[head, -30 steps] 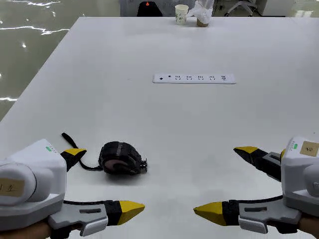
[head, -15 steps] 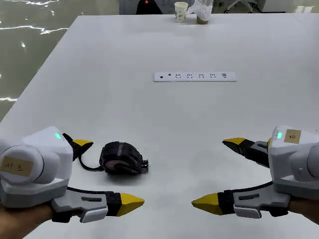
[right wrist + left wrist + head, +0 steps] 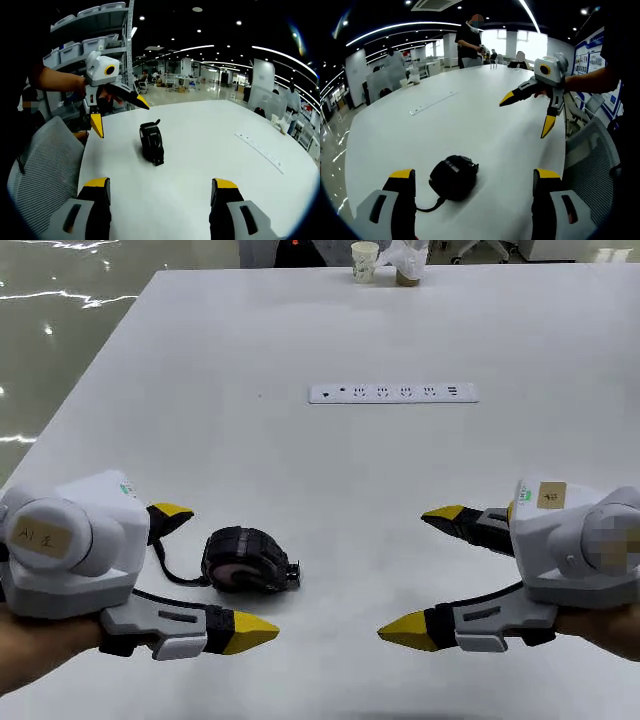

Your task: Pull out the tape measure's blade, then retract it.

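Tape measure sits between left gripper's wide-open jaws; right gripper also open, well apart. Rigid, likely hefty case: clamp flanks, pinch blade hook.

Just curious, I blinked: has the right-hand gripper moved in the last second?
Yes. The right gripper has edged leftward, toward the tape measure, which stayed put below the power strip.

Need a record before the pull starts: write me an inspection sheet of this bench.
Surface: white table, bare near the work.
Job's things: tape measure lying between the left gripper's open jaws, untouched, blade in.
Clutter: power strip mid-table; paper cup at the far edge.
Grippers: left gripper open; right gripper open, empty.
Cables: nothing seen.
Surroundings: glossy floor, mesh chair, shelves of bins.
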Available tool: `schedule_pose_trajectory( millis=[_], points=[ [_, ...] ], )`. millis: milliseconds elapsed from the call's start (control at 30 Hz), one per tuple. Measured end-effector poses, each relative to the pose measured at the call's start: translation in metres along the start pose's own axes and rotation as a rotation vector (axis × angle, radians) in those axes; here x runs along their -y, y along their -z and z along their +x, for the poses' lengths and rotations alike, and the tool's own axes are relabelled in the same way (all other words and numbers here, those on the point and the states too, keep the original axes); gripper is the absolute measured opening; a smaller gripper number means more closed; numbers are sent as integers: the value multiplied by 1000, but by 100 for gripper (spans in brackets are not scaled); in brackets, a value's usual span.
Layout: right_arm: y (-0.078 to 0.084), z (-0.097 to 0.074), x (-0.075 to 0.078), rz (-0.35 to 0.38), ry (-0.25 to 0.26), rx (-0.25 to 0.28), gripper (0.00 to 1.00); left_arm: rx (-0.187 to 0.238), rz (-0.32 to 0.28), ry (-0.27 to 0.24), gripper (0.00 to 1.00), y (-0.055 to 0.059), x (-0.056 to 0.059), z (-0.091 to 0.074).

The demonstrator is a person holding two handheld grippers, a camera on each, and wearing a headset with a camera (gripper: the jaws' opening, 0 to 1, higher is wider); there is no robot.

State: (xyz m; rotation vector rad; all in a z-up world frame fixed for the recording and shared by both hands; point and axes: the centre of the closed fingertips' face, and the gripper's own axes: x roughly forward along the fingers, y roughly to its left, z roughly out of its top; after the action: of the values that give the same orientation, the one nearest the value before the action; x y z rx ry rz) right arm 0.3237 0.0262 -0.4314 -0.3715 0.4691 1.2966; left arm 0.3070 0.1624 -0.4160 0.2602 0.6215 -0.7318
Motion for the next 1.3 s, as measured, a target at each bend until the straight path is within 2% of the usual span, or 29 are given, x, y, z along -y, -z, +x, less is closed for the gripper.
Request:
schedule_pose_trajectory(
  millis=[400,700,1300],
  points=[
    [-2,22,1,-76,-74,-28,73,-56,68,40,87,5,-15,3],
    [0,36,1,-101,-120,-55,67,-90,97,80,78,10,-19,7],
    [1,65,4,-171,-183,-88,56,-155,153,139,64,21,-33,16]
  ],
)
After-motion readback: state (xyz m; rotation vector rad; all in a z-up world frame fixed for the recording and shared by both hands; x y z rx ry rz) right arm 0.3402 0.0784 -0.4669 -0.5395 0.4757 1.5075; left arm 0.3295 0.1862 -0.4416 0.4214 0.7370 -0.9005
